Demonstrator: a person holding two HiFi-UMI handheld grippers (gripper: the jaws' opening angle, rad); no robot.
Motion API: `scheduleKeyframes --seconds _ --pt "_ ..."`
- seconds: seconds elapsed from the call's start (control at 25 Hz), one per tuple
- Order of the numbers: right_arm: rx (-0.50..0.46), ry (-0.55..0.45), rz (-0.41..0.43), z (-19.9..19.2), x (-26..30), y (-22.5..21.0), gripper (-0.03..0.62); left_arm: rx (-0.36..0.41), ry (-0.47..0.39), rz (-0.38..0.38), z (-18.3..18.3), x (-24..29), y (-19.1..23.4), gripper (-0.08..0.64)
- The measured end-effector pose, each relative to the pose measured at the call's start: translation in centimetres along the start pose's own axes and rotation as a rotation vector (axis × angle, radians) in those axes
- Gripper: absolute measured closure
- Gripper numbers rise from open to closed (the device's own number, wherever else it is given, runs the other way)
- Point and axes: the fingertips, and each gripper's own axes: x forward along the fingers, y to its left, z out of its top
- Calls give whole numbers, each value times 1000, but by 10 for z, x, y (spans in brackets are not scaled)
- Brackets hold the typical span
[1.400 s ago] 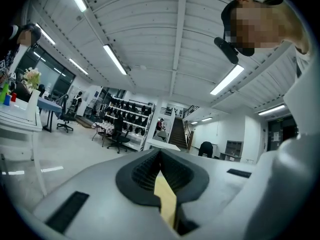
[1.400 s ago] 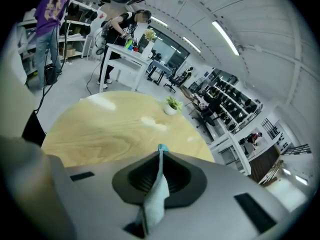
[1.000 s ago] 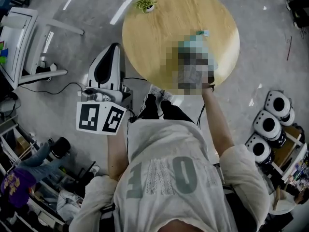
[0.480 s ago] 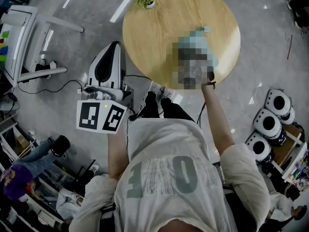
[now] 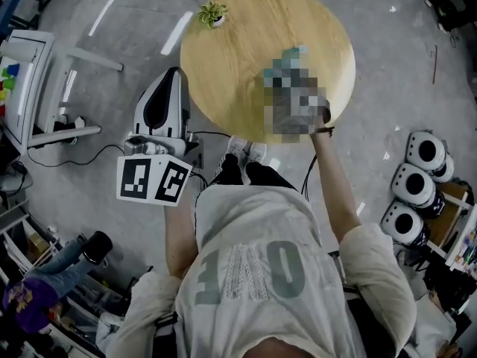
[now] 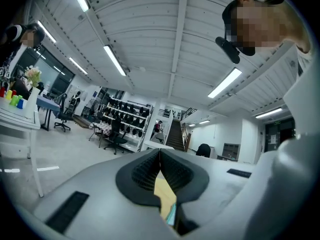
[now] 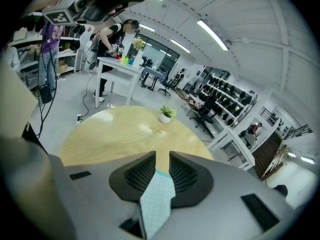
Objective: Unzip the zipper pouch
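Observation:
A teal zipper pouch [image 5: 292, 56] lies on the round wooden table [image 5: 223, 66]; a blurred patch covers most of it and my right gripper in the head view. In the right gripper view the pouch [image 7: 157, 196] shows between and below the jaws of my right gripper [image 7: 162, 156]. Those jaws are opening, a narrow gap stands between the pads, and they do not press on the cloth. My left gripper [image 5: 176, 73] hangs off the table's left edge. In its own view the left gripper [image 6: 160, 154] is shut on nothing and points up at the ceiling.
A small potted plant [image 5: 212, 12] stands at the table's far edge, also seen as the plant [image 7: 167, 113] ahead of my right jaws. A white desk [image 5: 37, 73] is at the left, round white units [image 5: 417, 177] at the right, and cables lie on the floor.
The head camera has tilted, so the table sits slightly lower and further left in the picture. Both grippers keep their places relative to the table.

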Motion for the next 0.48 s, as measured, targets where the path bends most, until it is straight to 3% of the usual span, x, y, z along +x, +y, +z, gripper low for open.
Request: scheduleKeyframes --seconds 0.28,0.48 --pt "56 -92 -219 38 -76 -77 511 27 -54 -98 26 16 -28 534" --pt "158 -191 -402 56 -151 -124 511 101 -98 -166 49 29 -56 534"
